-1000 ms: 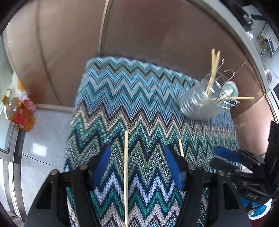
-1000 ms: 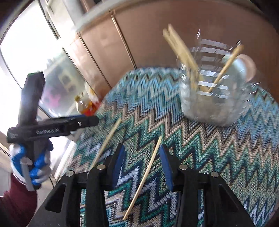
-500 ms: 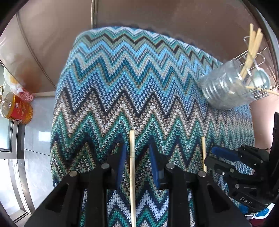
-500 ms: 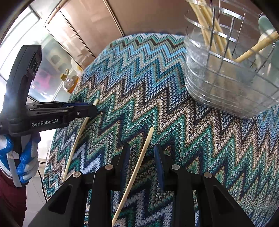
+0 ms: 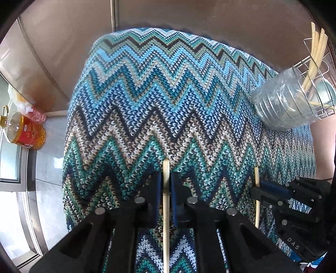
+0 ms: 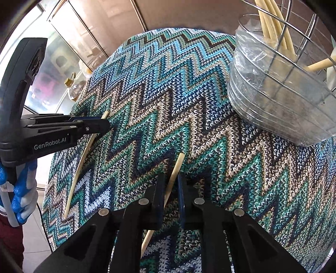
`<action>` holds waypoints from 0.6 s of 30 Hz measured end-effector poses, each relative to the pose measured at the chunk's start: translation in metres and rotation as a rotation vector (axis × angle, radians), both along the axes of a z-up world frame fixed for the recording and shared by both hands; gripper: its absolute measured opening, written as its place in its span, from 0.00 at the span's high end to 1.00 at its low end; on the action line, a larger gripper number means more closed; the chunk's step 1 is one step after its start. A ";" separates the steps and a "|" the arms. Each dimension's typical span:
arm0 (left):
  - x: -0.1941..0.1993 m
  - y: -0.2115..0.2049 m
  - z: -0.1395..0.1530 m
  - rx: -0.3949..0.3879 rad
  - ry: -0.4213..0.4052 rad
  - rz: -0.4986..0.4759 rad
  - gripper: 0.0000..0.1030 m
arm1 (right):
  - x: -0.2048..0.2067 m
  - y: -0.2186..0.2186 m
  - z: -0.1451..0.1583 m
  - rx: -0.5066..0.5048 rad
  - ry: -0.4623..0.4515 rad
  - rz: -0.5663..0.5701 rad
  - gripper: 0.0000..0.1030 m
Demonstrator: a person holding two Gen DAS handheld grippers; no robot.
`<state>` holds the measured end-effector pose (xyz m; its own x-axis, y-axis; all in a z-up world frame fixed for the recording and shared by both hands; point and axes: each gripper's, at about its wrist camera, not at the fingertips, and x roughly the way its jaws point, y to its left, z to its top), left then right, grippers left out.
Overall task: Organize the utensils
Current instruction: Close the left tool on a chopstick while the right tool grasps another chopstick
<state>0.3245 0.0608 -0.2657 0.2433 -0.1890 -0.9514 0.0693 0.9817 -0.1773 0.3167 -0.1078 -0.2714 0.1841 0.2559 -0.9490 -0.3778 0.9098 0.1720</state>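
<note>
Two pale wooden chopsticks lie on a zigzag knit cloth (image 5: 168, 105). My left gripper (image 5: 166, 180) is shut on one chopstick (image 5: 166, 220), low against the cloth; it also shows in the right wrist view (image 6: 105, 125) with that chopstick (image 6: 79, 163). My right gripper (image 6: 170, 184) is shut on the other chopstick (image 6: 178, 163), also low on the cloth; it shows in the left wrist view (image 5: 257, 187) with its chopstick (image 5: 256, 174). A clear plastic holder in a wire rack (image 6: 279, 84) with several chopsticks stands at the far right, also in the left wrist view (image 5: 292, 103).
The cloth-covered table ends near a brown panelled wall (image 5: 168, 14). On the floor to the left stand an oil bottle (image 5: 25, 132) and a bag (image 5: 25, 103). A gloved hand (image 6: 21, 189) holds the left gripper's handle.
Both grippers have come down onto the cloth and their jaws have closed from wide open onto the two chopsticks. The holder has drifted toward the right edge of both views.
</note>
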 end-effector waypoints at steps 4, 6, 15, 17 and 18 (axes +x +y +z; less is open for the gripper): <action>-0.002 0.004 0.001 0.002 0.015 0.010 0.95 | 0.001 0.000 0.000 0.015 0.010 -0.012 0.90; -0.001 0.003 0.001 0.001 0.024 0.016 0.95 | -0.003 -0.010 0.004 0.031 0.016 -0.019 0.91; -0.008 0.013 0.019 -0.033 -0.009 0.060 0.95 | -0.026 -0.027 0.033 0.114 -0.041 -0.015 0.94; -0.010 0.013 0.026 -0.035 -0.022 0.063 0.95 | -0.032 -0.031 0.041 0.139 -0.059 -0.016 0.94; -0.012 0.012 0.030 -0.035 -0.030 0.063 0.95 | -0.034 -0.031 0.044 0.147 -0.066 -0.017 0.95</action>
<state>0.3122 0.0732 -0.2359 0.2835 -0.2055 -0.9367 0.0137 0.9775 -0.2103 0.2827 -0.1392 -0.2276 0.2506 0.3877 -0.8871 -0.3776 0.8829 0.2792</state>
